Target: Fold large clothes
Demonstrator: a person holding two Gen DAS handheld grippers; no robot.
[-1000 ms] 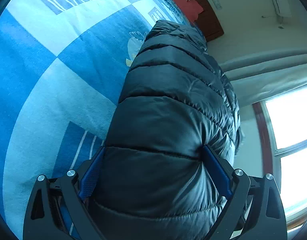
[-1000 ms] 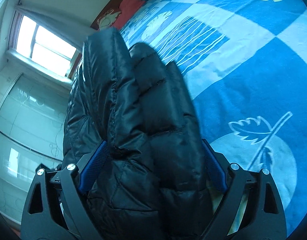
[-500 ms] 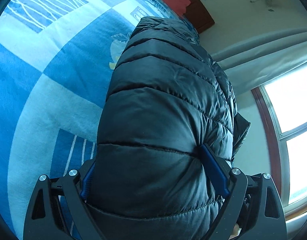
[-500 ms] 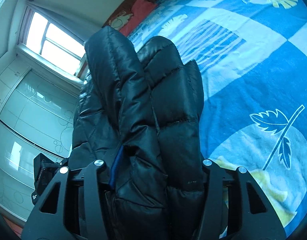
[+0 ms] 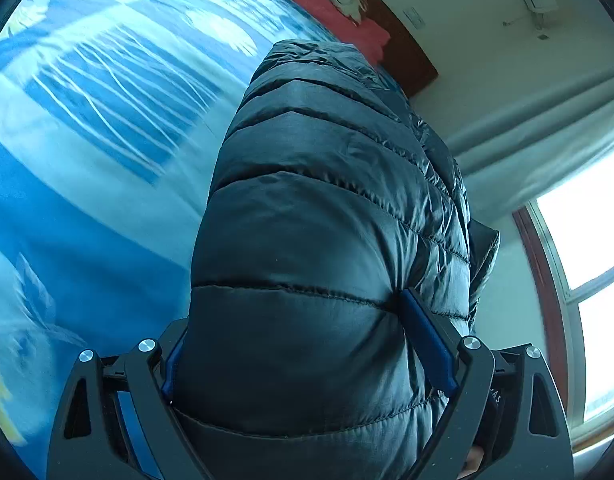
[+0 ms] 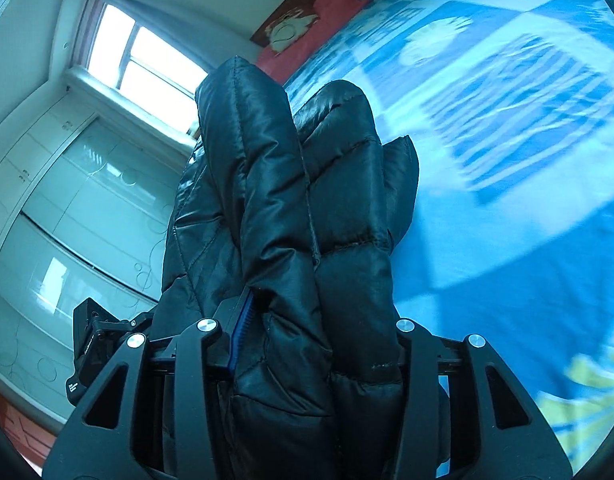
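Left wrist view: black quilted puffer jacket [image 5: 319, 264] fills the centre of the frame, rising from the bottom edge toward the upper middle. Left gripper [image 5: 307, 344] has its jaws spread wide, with a thick padded fold of the jacket wedged between them; the blue pad on the right finger [image 5: 427, 344] presses into the fabric at a seam and dents it, and the pad at lower left is mostly buried under the bulge. So the jaws pinch the jacket across a wide fold.

Behind it, the bed [image 5: 87, 152] with a blue and white patterned cover takes up the left half, blurred. Red pillow [image 5: 331, 4] at top centre, dark headboard just right of it. Pale curtain [image 5: 547, 128] at right, bright window [image 5: 587, 240] at the right edge.

Right wrist view: the same jacket [image 6: 307, 208] stands up through the middle in several bunched lobes. Right gripper [image 6: 319, 332] has its jaws drawn in much narrower; they have just been closing, and the jacket is squeezed between them. Blue pad [image 6: 241, 332] visible only at left of the bundle, tight against the fabric; the other pad is hidden.

The bed cover [image 6: 507, 160] fills the right half, blurred. Window [image 6: 147, 64] at upper left, pale wardrobe doors [image 6: 67, 208] below it. A black part of the other gripper shows at lower left, beside the jacket.
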